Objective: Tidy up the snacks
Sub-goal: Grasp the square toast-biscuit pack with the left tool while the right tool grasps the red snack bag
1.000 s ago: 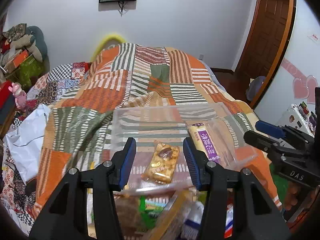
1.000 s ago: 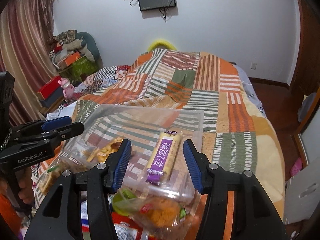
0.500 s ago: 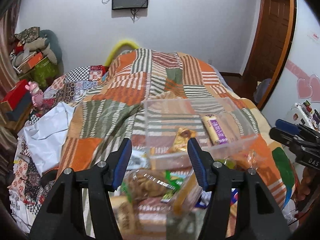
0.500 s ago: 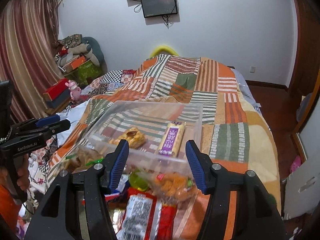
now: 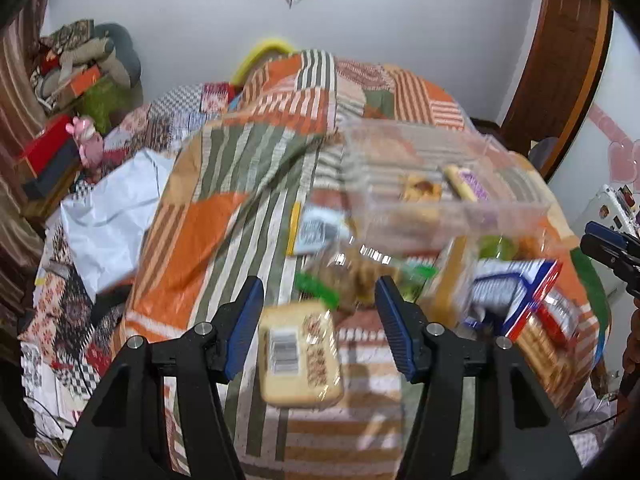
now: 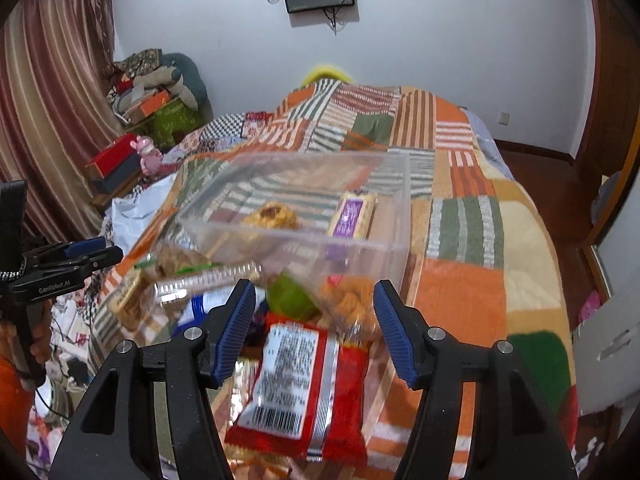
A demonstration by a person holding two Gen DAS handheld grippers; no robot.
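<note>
Both grippers had just pulled back from the clear box [image 6: 384, 208], jaws widening, nothing between them. The left gripper [image 5: 318, 320] hung spread over a pale wrapped bar [image 5: 298, 356] just below its tips; the right gripper [image 6: 314, 320] hung spread over a red packet [image 6: 304, 384]. Beyond them the box held a nut cookie [image 6: 272, 214] and a purple bar [image 6: 352, 216], so two snacks looked stowed, and the loose heap on the quilt [image 6: 464, 220] likely came next.

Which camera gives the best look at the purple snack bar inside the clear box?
The right wrist view: the purple snack bar lies sharp and face-up in the clear box. The left wrist view shows it smaller and blurred.
</note>
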